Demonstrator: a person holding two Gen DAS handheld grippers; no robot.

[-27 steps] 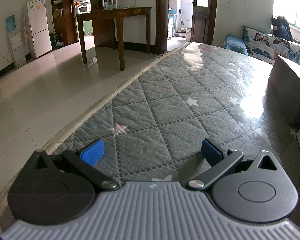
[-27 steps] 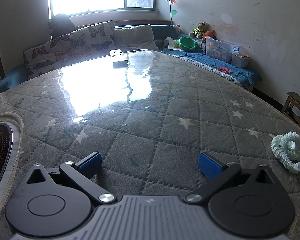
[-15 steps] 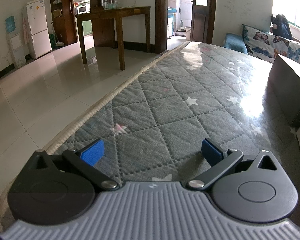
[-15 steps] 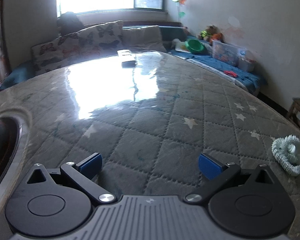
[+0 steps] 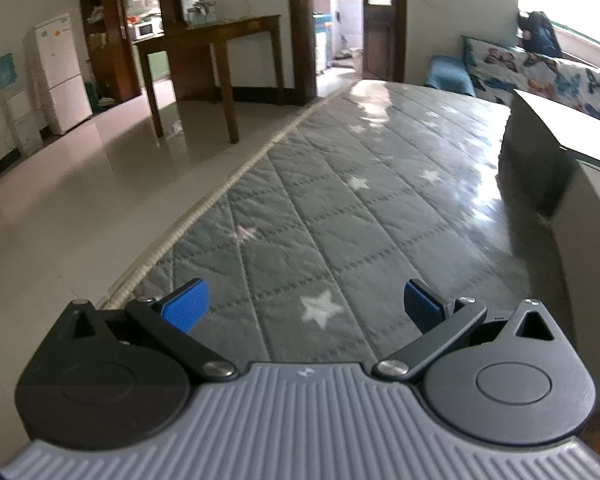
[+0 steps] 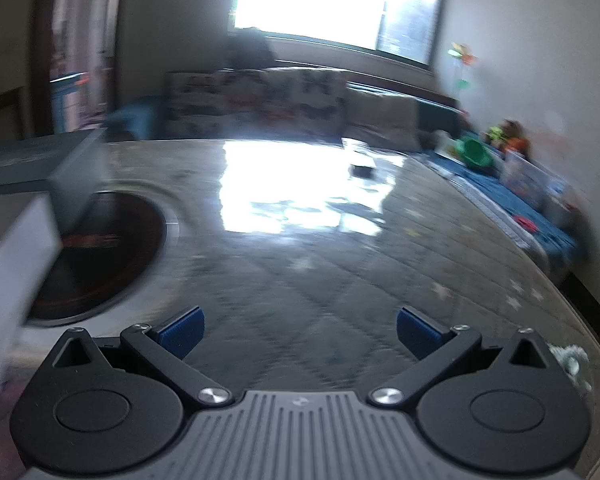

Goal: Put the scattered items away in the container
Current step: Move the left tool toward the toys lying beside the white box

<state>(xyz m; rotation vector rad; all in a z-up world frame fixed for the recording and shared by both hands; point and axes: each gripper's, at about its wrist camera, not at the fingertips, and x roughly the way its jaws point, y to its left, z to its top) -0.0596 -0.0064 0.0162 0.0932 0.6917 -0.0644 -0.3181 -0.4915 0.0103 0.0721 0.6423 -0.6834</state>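
- The left gripper hangs low over a grey quilted cover printed with white stars; its jaws are spread wide with nothing between the blue pads.
- A box with an open flap stands on the cover at the right edge of the left view, just beside that gripper.
- The right gripper is also spread wide and holds nothing; its view is smeared by motion blur.
- A pale, ribbed, curled item lies on the cover at the right edge, just beside the right gripper's body.
- A dark round disc with a pale rim sits to the left, partly behind the box.
- A small dark thing rests far off in the window glare; I cannot tell what it is.
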